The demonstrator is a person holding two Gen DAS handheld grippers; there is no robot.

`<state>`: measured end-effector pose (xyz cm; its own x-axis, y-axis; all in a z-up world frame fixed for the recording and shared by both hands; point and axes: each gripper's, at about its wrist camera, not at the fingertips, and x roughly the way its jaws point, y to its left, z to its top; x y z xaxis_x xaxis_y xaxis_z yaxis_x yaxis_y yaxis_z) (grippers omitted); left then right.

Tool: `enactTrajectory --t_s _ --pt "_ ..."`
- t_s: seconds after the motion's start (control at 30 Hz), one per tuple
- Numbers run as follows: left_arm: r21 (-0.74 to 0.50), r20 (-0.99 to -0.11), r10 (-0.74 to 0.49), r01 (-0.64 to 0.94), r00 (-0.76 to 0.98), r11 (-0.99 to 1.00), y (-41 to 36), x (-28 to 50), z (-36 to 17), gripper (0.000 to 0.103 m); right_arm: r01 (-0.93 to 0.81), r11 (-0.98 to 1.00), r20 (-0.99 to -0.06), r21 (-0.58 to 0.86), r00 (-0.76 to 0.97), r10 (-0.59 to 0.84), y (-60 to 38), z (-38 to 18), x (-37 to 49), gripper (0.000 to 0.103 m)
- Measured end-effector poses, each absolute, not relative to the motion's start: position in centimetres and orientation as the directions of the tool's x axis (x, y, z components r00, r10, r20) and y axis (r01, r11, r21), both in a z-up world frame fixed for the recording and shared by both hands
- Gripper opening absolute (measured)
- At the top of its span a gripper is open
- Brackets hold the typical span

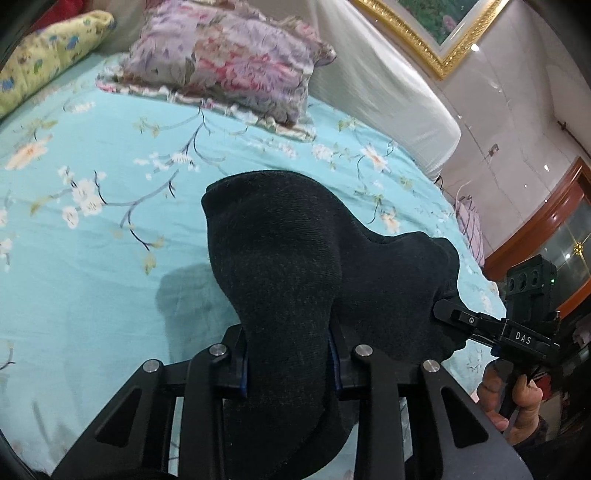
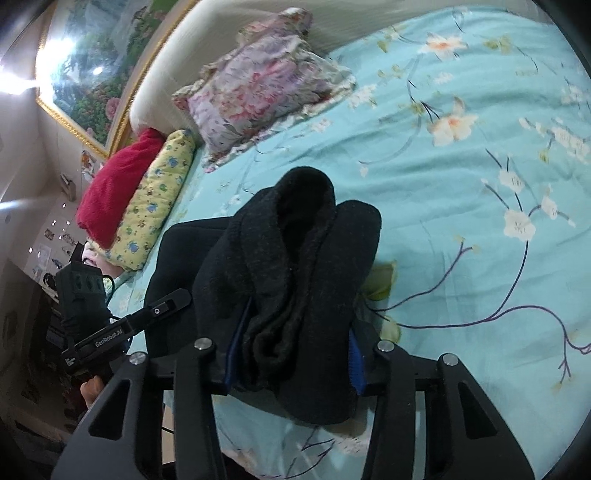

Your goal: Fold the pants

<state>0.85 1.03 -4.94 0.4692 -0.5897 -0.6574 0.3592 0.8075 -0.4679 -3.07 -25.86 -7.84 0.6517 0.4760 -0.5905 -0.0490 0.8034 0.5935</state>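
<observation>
The black pants (image 1: 288,266) hang bunched between both grippers, lifted above the turquoise floral bed (image 1: 92,258). My left gripper (image 1: 290,354) is shut on a thick fold of the pants; the cloth covers its fingertips. My right gripper (image 2: 295,350) is shut on another bunched fold of the pants (image 2: 295,258). In the left wrist view the right gripper (image 1: 454,314) shows at the right, biting the pants' far edge. In the right wrist view the left gripper (image 2: 166,302) shows at the left, at the cloth's edge.
A purple-pink floral pillow (image 1: 221,62) lies at the head of the bed. A yellow patterned pillow (image 2: 155,206) and a red blanket (image 2: 114,184) lie beside it. A white headboard (image 1: 388,85) and a gold-framed picture (image 1: 436,33) stand behind. A wooden cabinet (image 1: 546,229) stands beyond the bed.
</observation>
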Motion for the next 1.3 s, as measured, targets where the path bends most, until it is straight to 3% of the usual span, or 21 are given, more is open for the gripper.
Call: enactTrajectory --t_s 0.5,1.17,1.3 --pt "-0.389 -0.625 -0.513 0.336 0.588 0.858 5.0 2.8 0.5 0.031 -0.187 0.814 -0.533 0.549 0.673 0.514 -22.2 -2.5 1.4 0.047" --pt "-0.313 -0.714 -0.383 0.221 0.586 0.923 6.0 11.3 -4.1 0.031 -0.175 0.815 -0.608 0.553 0.583 0.538 -20.3 -6.5 11.9 0.047" --pt "-0.291 -0.737 -0.361 0.214 0.571 0.933 5.9 11.4 -5.5 0.036 -0.146 0.832 -0.661 0.535 0.542 0.52 -20.2 -8.0 13.0 0.053"
